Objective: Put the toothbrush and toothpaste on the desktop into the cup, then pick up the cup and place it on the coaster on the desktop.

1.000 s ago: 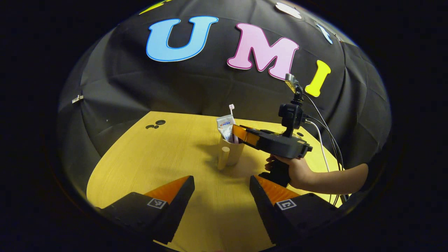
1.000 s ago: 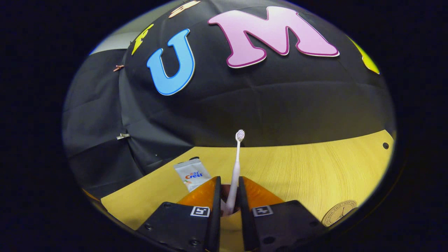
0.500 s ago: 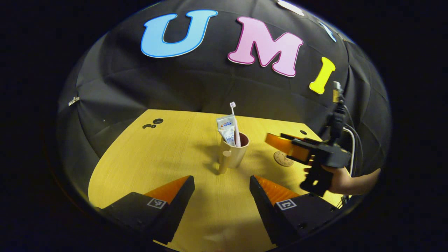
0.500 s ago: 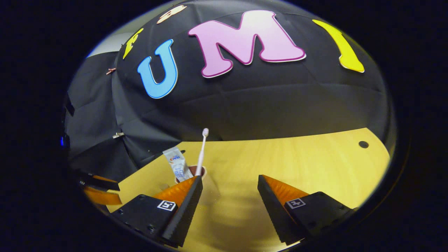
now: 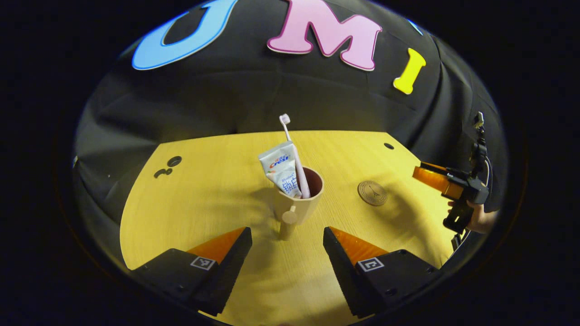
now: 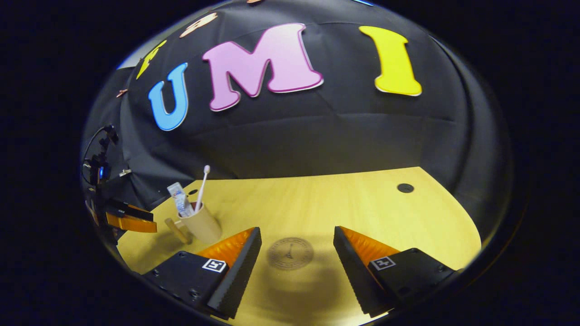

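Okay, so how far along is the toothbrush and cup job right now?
Loading looks done: the white toothbrush and white toothpaste tube stand in the beige handled cup. Nothing is in hand; the left gripper sits open facing the cup, the right gripper open over the round brown coaster. Left: lifting the cup onto that coaster.

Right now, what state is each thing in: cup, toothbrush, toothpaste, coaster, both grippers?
cup: upright on the desktop, not on the coaster.
toothbrush: standing in the cup, head up.
toothpaste: standing in the cup.
coaster: flat, bare.
left gripper: open, facing the cup's handle.
right gripper: open, holding nothing, coaster between its fingers.
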Demonstrator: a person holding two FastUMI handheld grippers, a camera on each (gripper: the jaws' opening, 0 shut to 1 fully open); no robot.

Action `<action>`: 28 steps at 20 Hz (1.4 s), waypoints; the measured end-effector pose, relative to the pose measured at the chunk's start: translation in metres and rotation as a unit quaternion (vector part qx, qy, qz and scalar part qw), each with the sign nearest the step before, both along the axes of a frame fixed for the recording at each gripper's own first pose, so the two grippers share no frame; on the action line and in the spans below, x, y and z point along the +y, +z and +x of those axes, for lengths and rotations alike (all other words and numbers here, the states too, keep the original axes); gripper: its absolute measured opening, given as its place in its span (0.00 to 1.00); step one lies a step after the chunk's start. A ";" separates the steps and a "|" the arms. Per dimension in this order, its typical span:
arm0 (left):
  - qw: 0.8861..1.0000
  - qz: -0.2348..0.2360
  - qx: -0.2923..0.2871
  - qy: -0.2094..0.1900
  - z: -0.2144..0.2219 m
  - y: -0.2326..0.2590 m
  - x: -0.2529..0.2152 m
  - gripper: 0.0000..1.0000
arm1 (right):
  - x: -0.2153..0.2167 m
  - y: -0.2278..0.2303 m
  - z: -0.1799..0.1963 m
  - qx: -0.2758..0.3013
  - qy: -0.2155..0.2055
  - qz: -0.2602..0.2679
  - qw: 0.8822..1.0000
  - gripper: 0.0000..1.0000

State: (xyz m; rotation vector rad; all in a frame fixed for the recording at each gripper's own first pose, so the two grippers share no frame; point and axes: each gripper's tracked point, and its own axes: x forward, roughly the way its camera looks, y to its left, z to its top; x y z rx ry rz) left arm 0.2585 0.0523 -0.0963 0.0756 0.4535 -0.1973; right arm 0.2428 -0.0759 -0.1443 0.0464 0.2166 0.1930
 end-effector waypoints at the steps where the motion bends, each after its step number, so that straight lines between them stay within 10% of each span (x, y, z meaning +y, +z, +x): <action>1: 1.000 0.009 0.013 -0.005 0.008 -0.005 -0.001 0.98 | -0.015 0.000 -0.002 -0.001 -0.013 -0.002 1.000 0.98; 13: 0.987 0.030 0.158 0.000 0.058 -0.050 -0.003 0.88 | -0.168 0.001 -0.081 0.046 -0.098 -0.049 0.993 0.98; 19: 0.982 0.052 0.181 -0.002 0.066 -0.046 -0.012 0.69 | -0.191 -0.005 -0.112 0.054 -0.124 -0.033 0.990 0.98; 24: 0.978 0.079 0.191 -0.003 0.068 -0.046 -0.021 0.30 | -0.177 -0.009 -0.112 0.061 -0.116 0.005 0.991 0.98; 28: 0.982 0.065 0.179 0.013 0.068 -0.046 -0.024 0.28 | -0.175 -0.008 -0.112 0.062 -0.115 0.013 0.991 0.98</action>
